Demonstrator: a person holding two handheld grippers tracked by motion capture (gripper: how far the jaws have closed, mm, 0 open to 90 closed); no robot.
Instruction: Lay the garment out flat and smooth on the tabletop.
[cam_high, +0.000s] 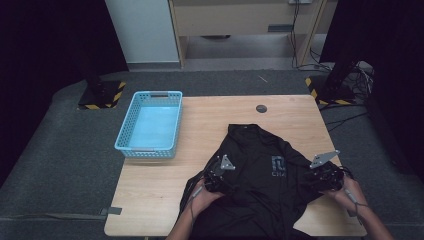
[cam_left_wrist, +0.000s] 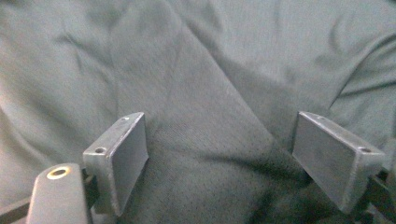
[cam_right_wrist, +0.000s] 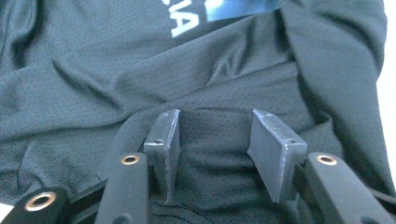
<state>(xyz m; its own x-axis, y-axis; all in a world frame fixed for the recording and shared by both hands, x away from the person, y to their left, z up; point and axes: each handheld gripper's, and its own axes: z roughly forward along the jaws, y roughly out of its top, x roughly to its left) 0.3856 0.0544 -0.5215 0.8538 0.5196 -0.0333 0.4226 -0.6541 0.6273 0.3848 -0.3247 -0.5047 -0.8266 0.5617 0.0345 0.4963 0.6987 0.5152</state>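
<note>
Looking from the near edge of the table (cam_high: 150, 210), we see first the two forearms of the person, which come in from the bottom of the high view. The left hand (cam_high: 202, 192) holds the left gripper (cam_high: 216, 181) and the right hand (cam_high: 345, 192) holds the right gripper (cam_high: 322, 179). Both grippers are over the black T-shirt (cam_high: 260, 185), one at each side of it.

The T-shirt lies on the near half of the table, wrinkled, with its lower part hanging over the near edge and its collar pointing to the far side. A pale printed logo (cam_high: 278, 166) is on its chest, between the two grippers.

In the left gripper view, the jaws of the left gripper (cam_left_wrist: 219, 154) are spread wide. A raised fold of the dark fabric (cam_left_wrist: 201, 93) lies between them, but the pads do not press on it.

In the right gripper view, the jaws of the right gripper (cam_right_wrist: 215, 140) are partly apart. The cloth runs between them, and we cannot see the pads pinching it. The logo (cam_right_wrist: 187, 21) appears further ahead in this view.

Farther on the table, well apart from the T-shirt, a light blue basket (cam_high: 125, 135) stands at the far left corner. A small round black hole (cam_high: 261, 108) is in the tabletop just beyond the collar. Behind the table is grey floor (cam_high: 50, 150).
</note>
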